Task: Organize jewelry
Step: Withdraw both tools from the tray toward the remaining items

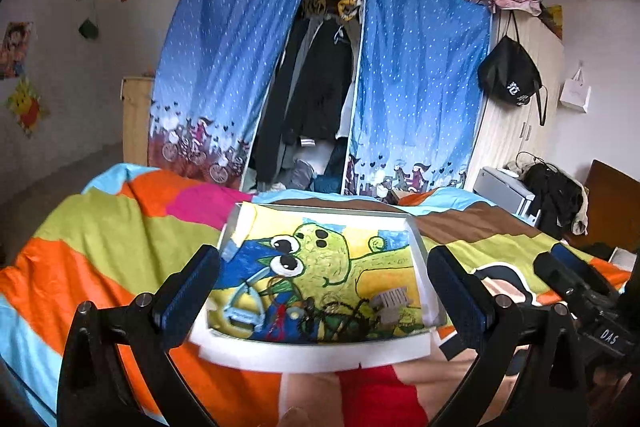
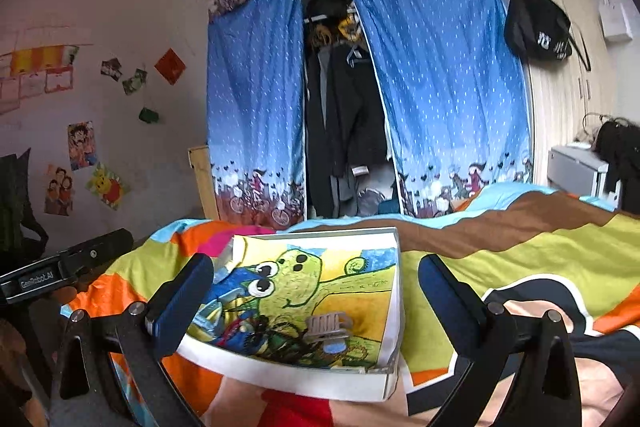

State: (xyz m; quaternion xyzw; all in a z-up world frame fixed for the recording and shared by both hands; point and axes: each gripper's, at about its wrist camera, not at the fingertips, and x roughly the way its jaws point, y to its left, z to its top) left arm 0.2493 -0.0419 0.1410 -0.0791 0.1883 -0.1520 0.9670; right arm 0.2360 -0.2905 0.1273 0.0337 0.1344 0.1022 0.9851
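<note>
White-walled tray point(image 1: 312, 355) sits on the striped bedspread point(image 1: 100, 227), its floor a crayon cartoon drawing. Jewelry tangle point(image 1: 336, 319), blue clip point(image 1: 244, 311) and grey claw clip point(image 1: 390, 301) huddle at its near edge. Left gripper point(image 1: 324, 291) gapes wide, empty; right gripper point(image 2: 316, 299) likewise, nothing clasped.

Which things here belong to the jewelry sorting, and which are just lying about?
For the job:
- white tray lined with a cartoon drawing
- blue clip
- grey hair claw
- dark tangle of cords
- left tool and right tool, both open

Lying about:
- striped bedspread
- blue wardrobe curtain
- black bag
- wall posters
</note>
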